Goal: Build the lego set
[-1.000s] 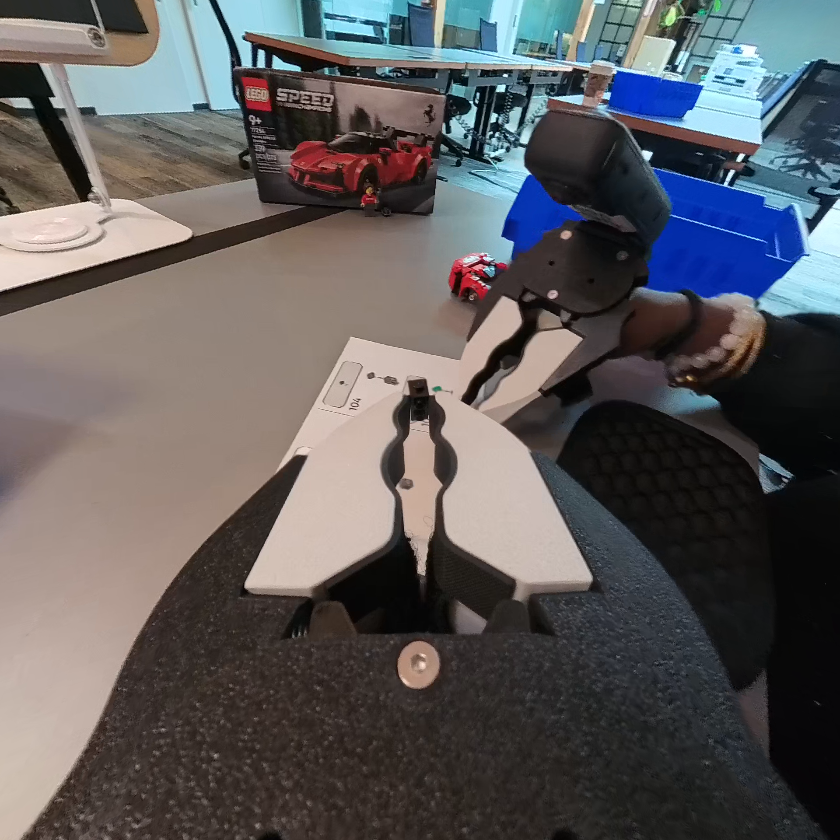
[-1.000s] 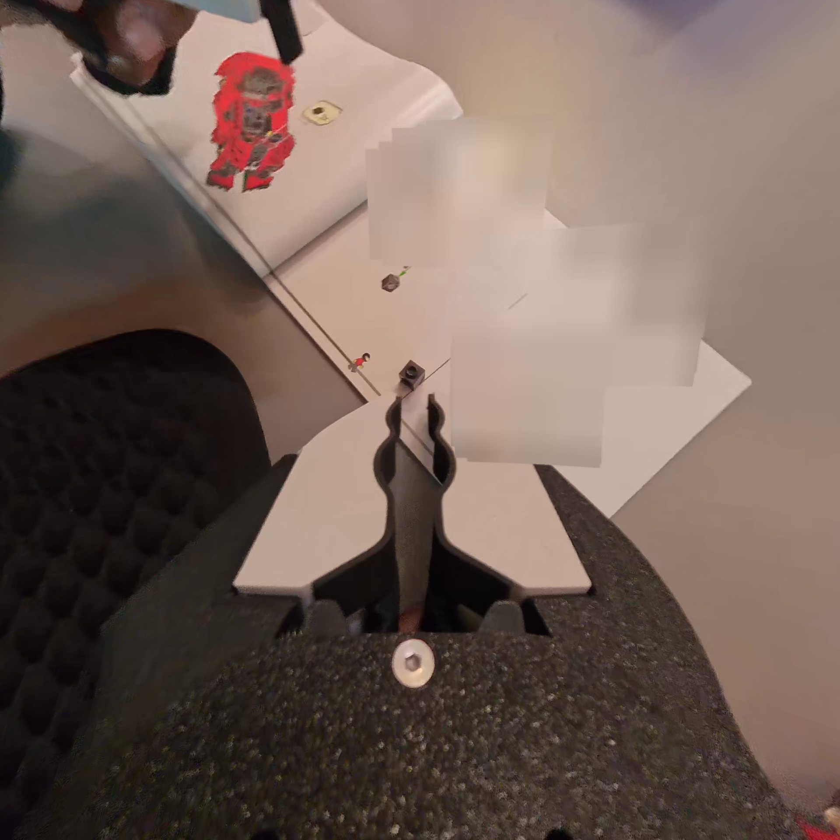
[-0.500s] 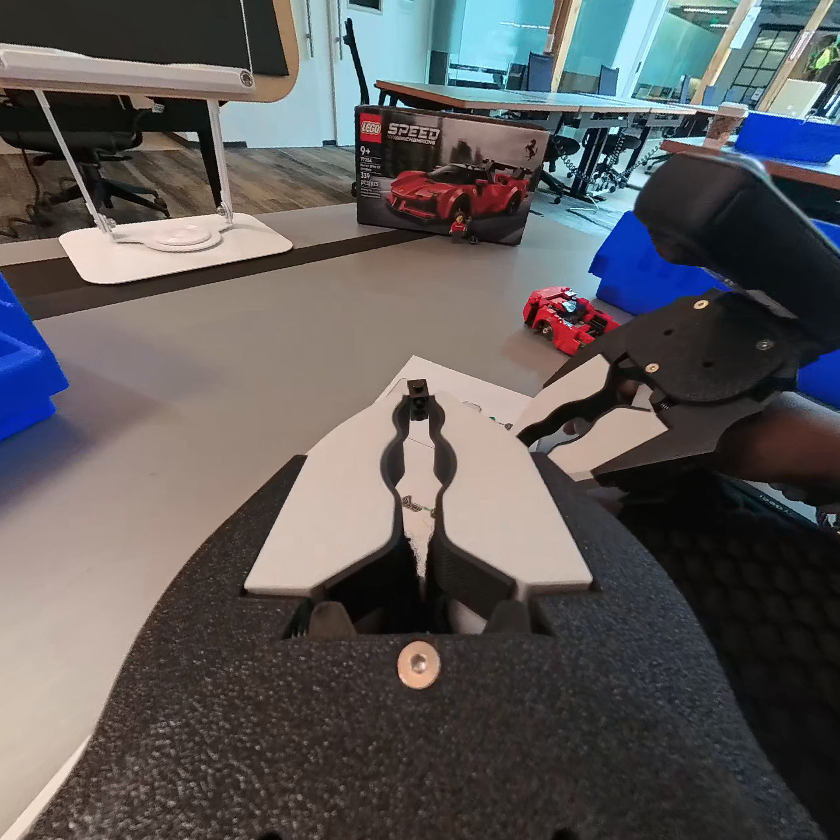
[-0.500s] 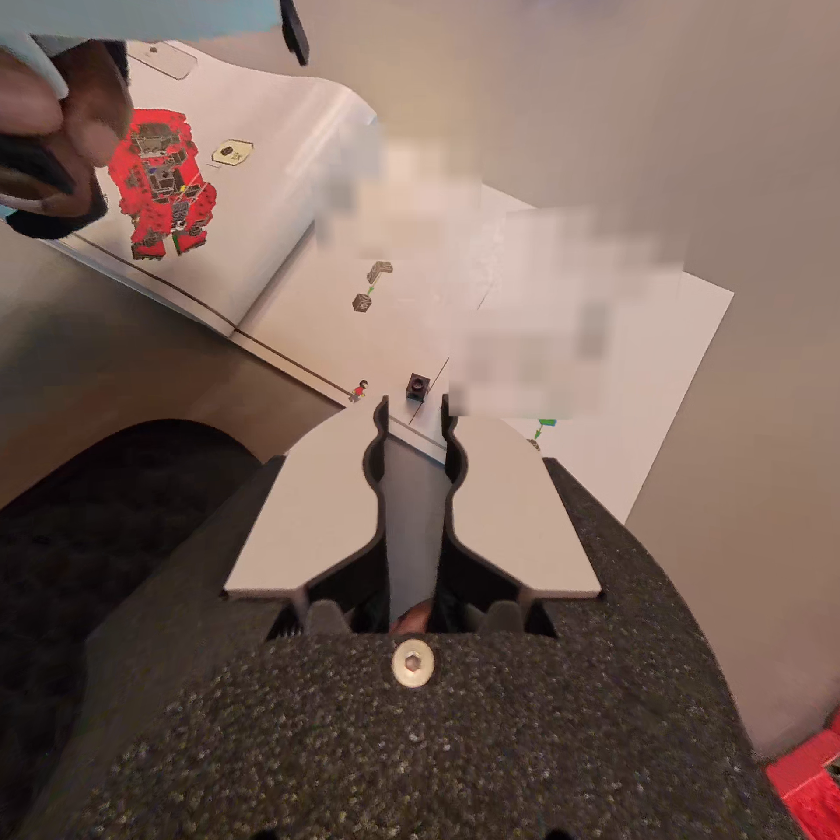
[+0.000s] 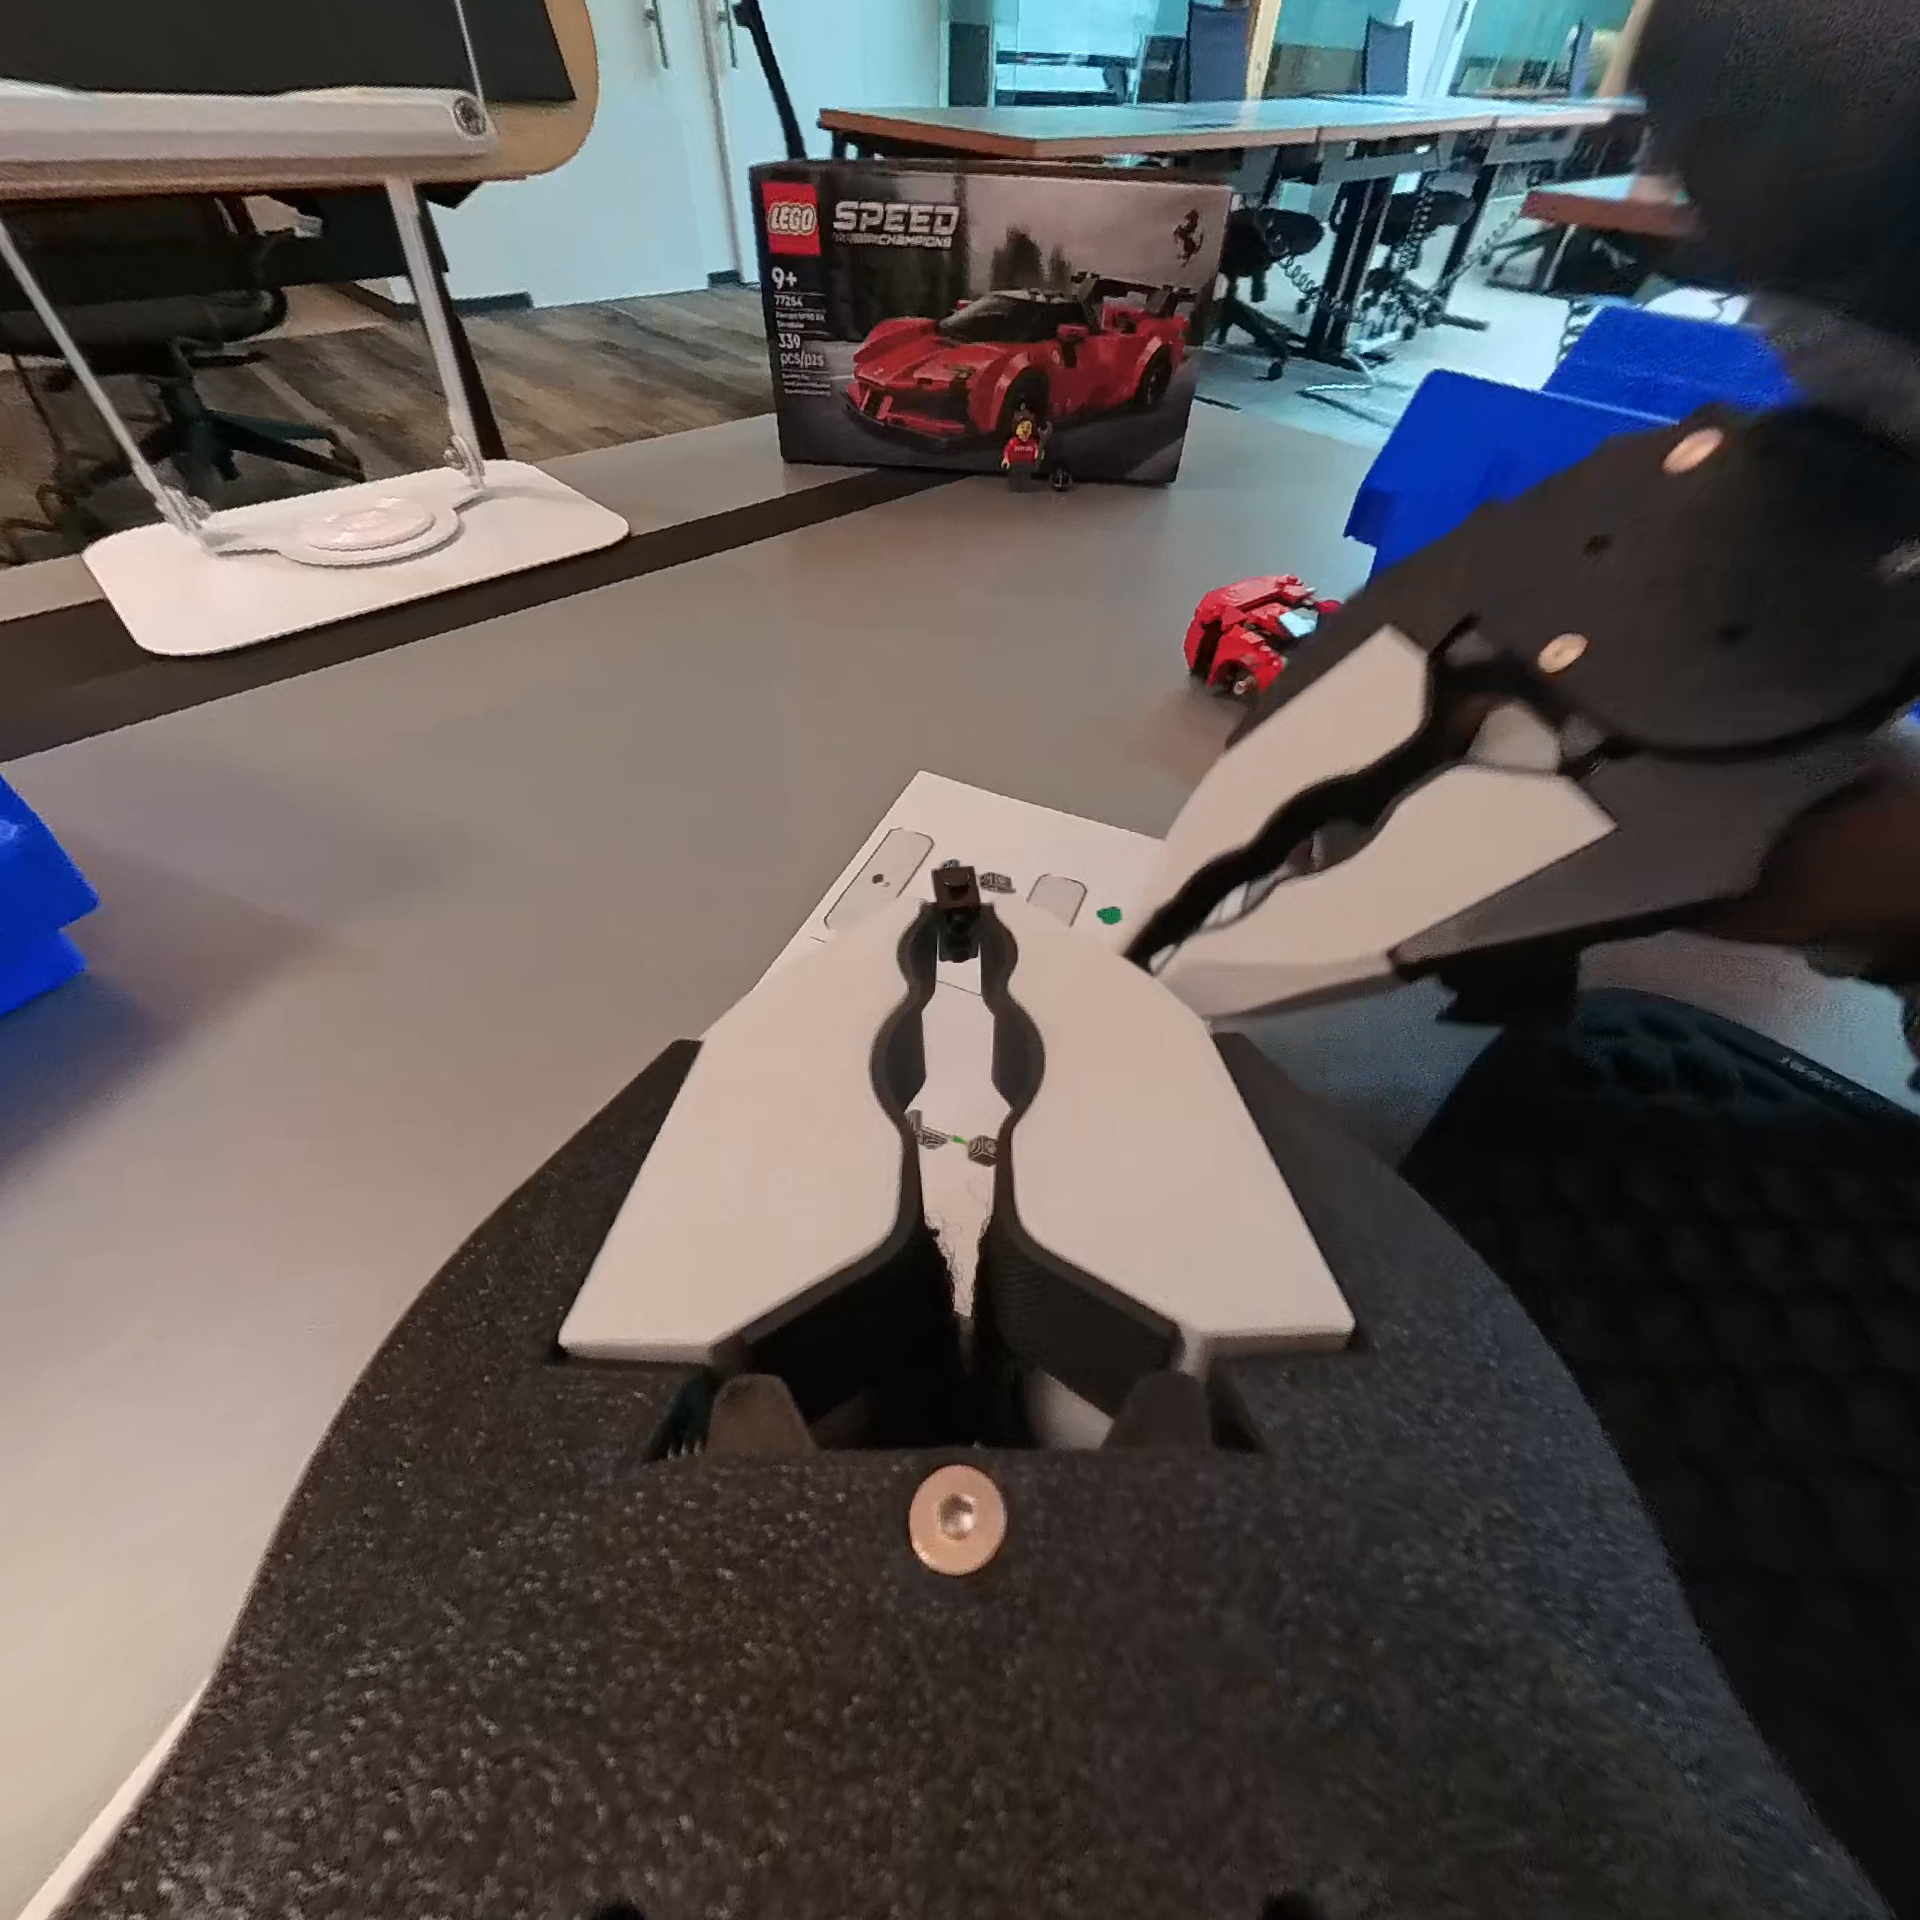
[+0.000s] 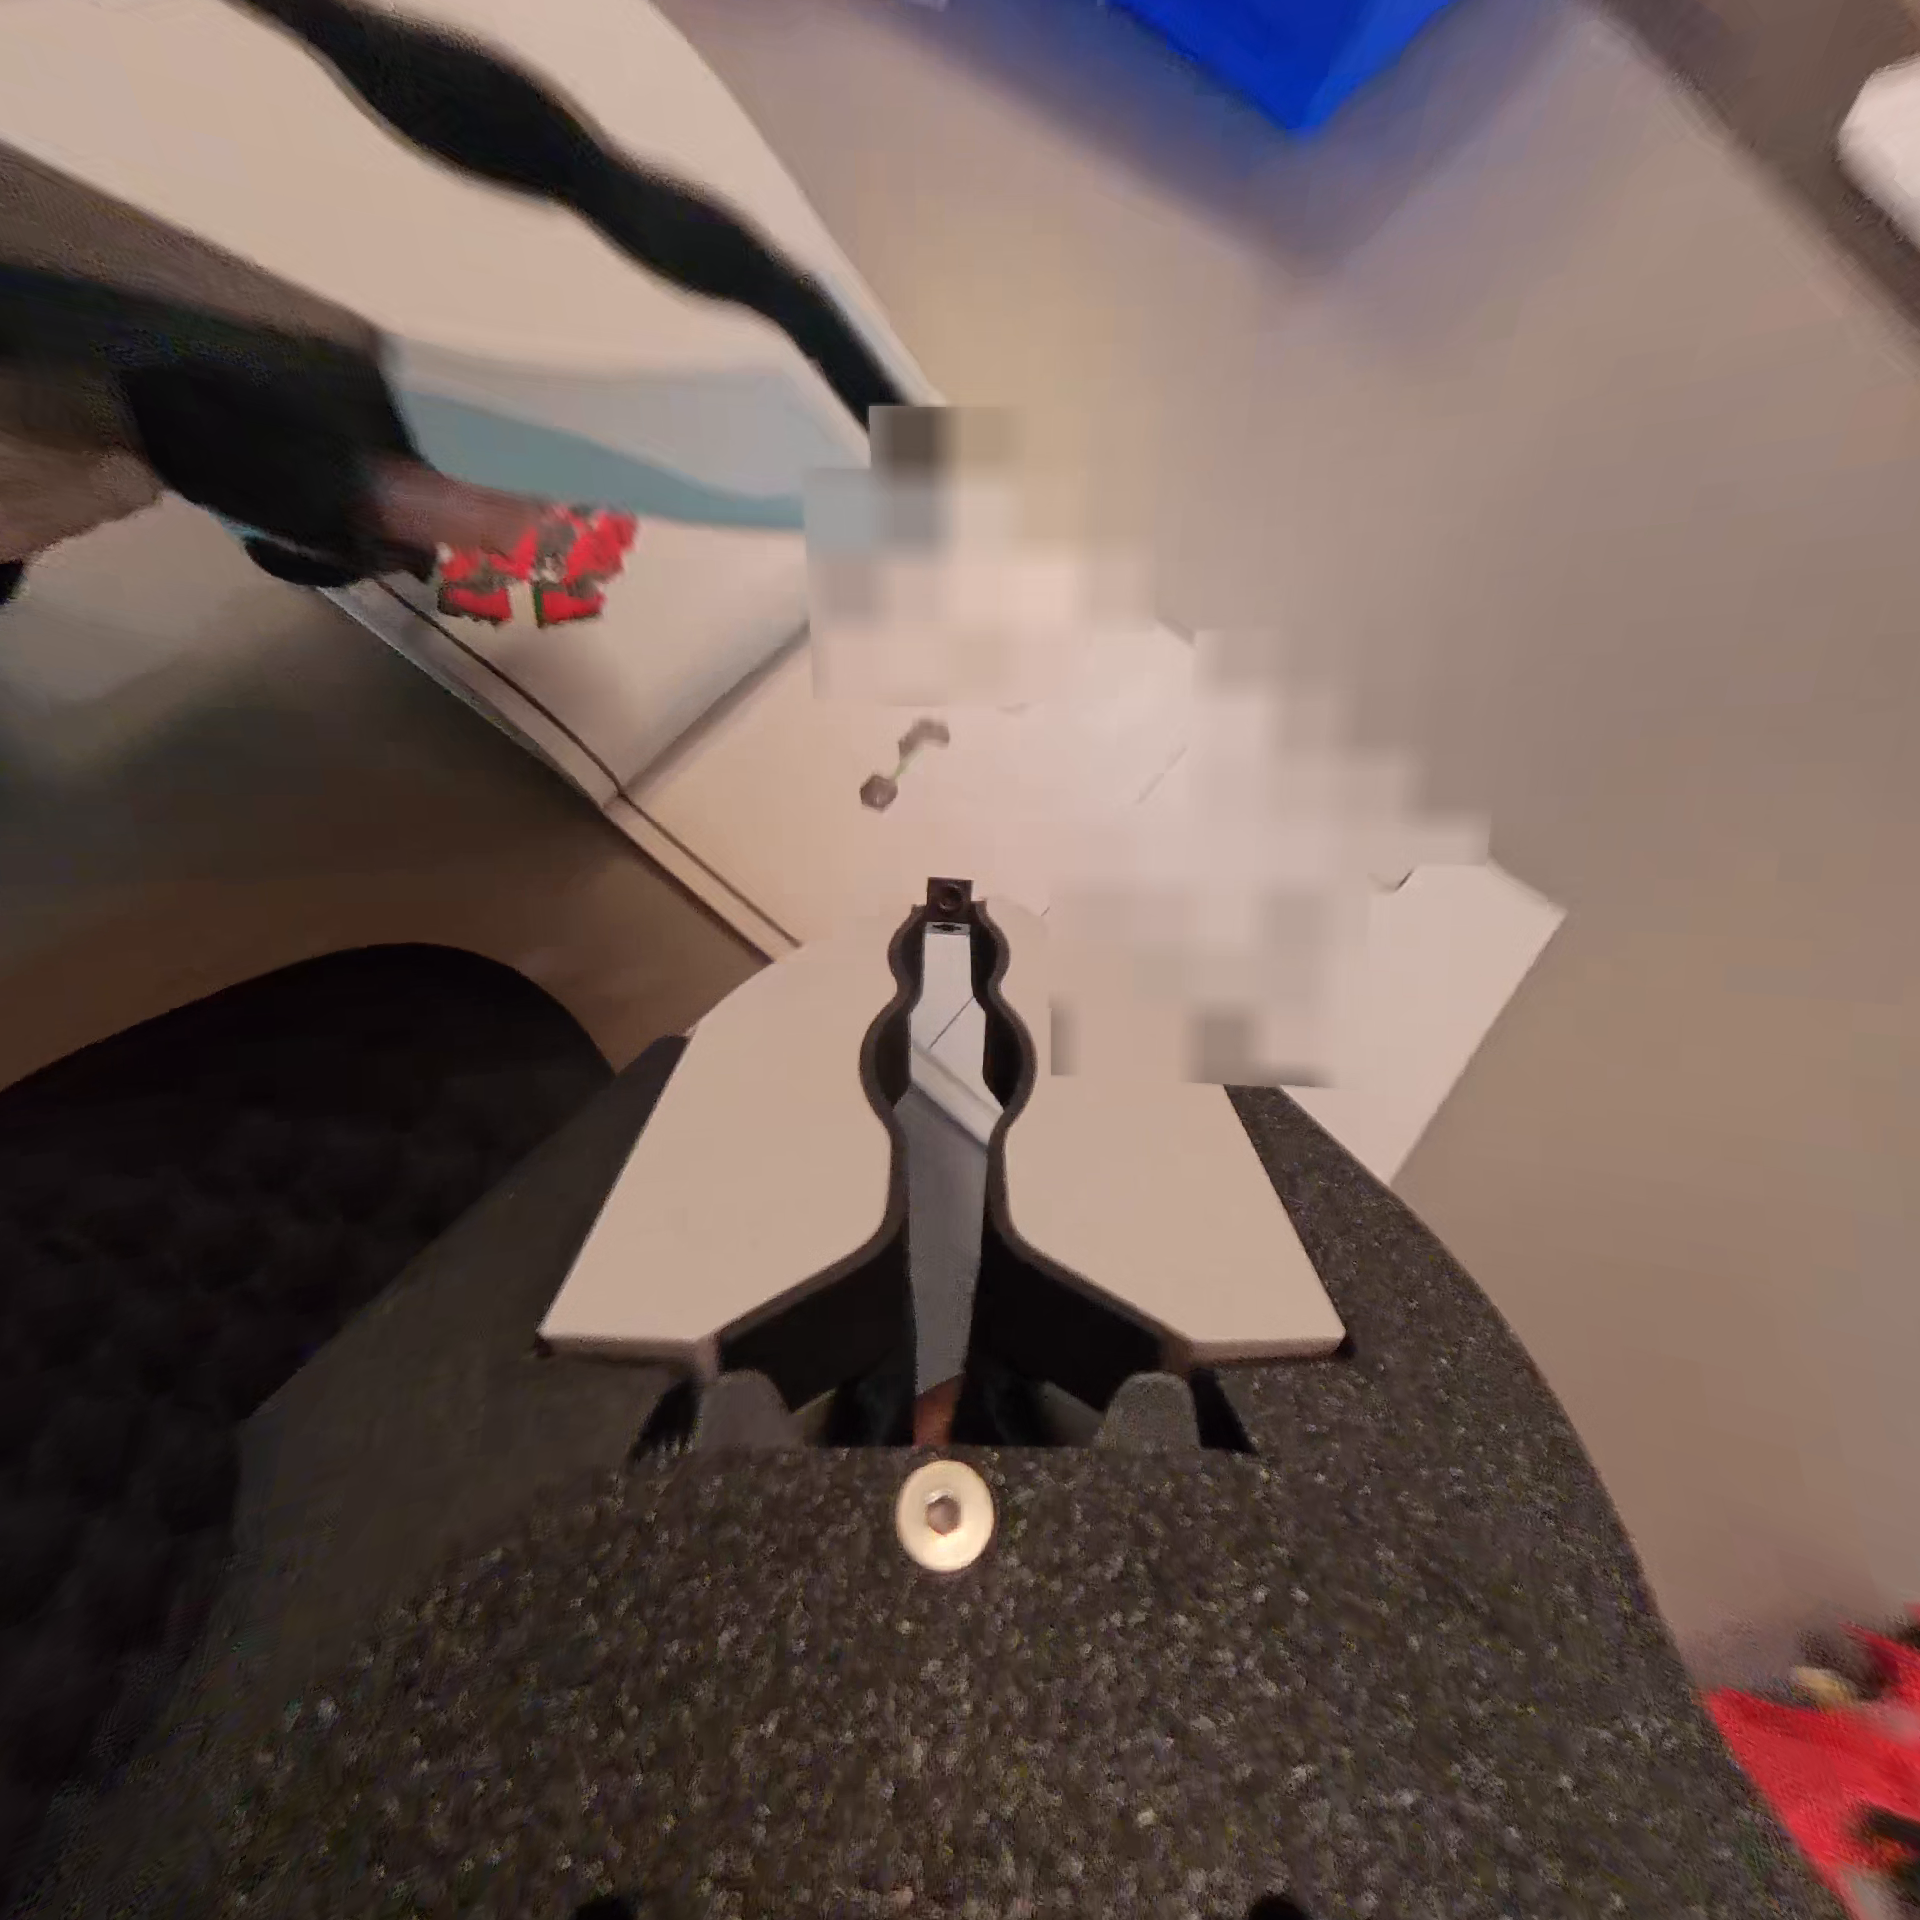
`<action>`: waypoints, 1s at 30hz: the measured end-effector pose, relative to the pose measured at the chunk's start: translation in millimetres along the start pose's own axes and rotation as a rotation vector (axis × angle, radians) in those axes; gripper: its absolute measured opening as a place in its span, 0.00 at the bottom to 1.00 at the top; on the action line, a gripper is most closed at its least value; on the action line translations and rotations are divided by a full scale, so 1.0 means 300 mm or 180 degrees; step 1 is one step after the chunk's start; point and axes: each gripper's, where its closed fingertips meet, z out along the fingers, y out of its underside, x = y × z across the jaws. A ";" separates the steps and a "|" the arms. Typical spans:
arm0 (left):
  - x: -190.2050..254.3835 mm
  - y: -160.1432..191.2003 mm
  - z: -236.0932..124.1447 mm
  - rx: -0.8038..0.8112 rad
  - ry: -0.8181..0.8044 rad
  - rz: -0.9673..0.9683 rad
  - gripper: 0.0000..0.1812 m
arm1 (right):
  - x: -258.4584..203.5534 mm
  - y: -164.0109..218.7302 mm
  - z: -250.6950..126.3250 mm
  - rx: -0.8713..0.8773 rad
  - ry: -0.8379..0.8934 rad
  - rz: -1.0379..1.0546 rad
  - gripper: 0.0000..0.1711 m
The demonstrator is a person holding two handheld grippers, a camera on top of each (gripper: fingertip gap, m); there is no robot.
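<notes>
My left gripper (image 5: 957, 920) is shut on a small black lego piece (image 5: 955, 896) and holds it above the open instruction booklet (image 5: 966, 821). My right gripper (image 6: 950, 920) is shut on a small black brick (image 6: 950, 894) just over the booklet's page (image 6: 1455, 997). In the left wrist view the right gripper (image 5: 1143, 948) comes in from the right, its tip close to my left fingertips. In the right wrist view the left gripper (image 6: 883, 379) is blurred at the upper left. The partly built red car (image 5: 1247, 636) stands on the grey table behind the booklet.
The lego set box (image 5: 987, 322) stands at the back with a minifigure (image 5: 1021, 449) in front of it. A blue bin (image 5: 1507, 457) is at the right and another blue bin (image 5: 31, 935) at the left edge. A white stand (image 5: 353, 540) is at the back left. There is about 7 centimeters between the tips of the two grippers.
My right gripper was open in front of the black brick on the booklet and has now shut on it. Both grippers have shifted, and the right one now sits closer to my left fingertips.
</notes>
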 end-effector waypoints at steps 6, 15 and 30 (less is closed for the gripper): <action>0.040 -0.086 -0.019 0.0593 0.0372 -0.0820 0.04 | 0.013 -0.184 -0.124 0.0435 0.0526 -0.1044 0.05; 0.041 -0.137 -0.052 0.1016 0.0689 -0.1762 0.04 | 0.018 -0.226 -0.188 -0.0033 -0.0054 -0.1140 0.05; -0.019 -0.088 -0.085 0.0637 -0.0067 -0.0563 0.04 | 0.032 0.072 0.048 -0.0700 -0.0622 -0.1001 0.05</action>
